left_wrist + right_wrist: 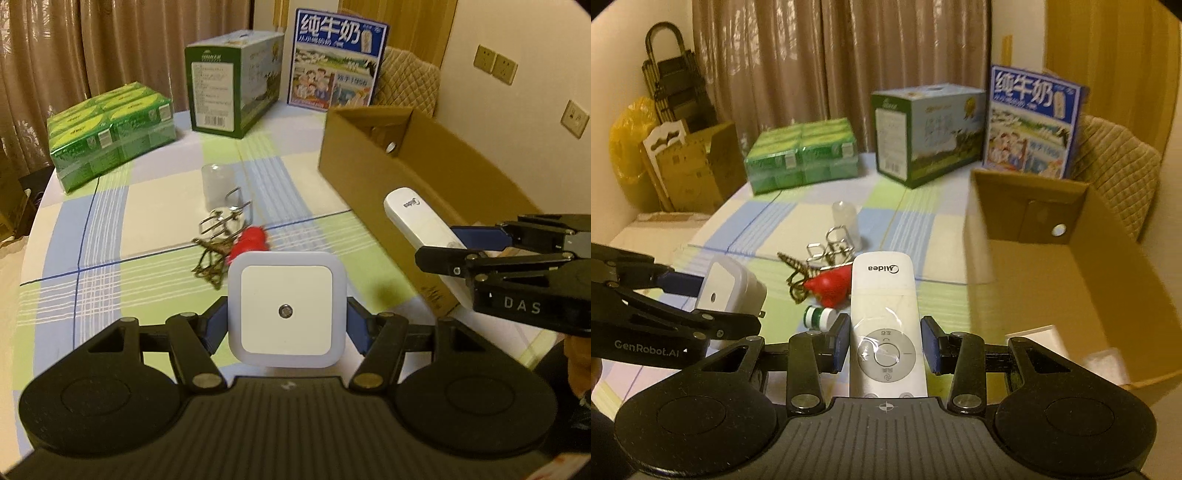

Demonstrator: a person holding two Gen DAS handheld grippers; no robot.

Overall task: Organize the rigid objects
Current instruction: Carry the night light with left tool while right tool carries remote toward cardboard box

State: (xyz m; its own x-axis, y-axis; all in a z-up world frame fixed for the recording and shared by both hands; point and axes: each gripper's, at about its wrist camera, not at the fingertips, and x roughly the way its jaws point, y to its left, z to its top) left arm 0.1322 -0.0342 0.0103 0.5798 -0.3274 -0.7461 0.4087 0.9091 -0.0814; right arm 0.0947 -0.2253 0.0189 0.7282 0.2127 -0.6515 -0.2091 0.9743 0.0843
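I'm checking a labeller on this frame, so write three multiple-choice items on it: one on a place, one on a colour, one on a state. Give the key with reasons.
1. Where does the open cardboard box stand?
A. on the floor
B. on the table's right side, in front of the blue milk carton
C. on top of the green packs

2. What colour is the small toy beside the wire puzzle?
A. red
B. black
C. purple

3. What is the right hand-held gripper doing?
A. hanging open with nothing in it
B. gripping a cup
C. closed on the white remote control

Key:
1 B, since the box sits on the checked tablecloth with the blue milk carton behind it.
2 A, as it shows bright red in both views.
3 C, because the blue pads press on the remote's two sides.
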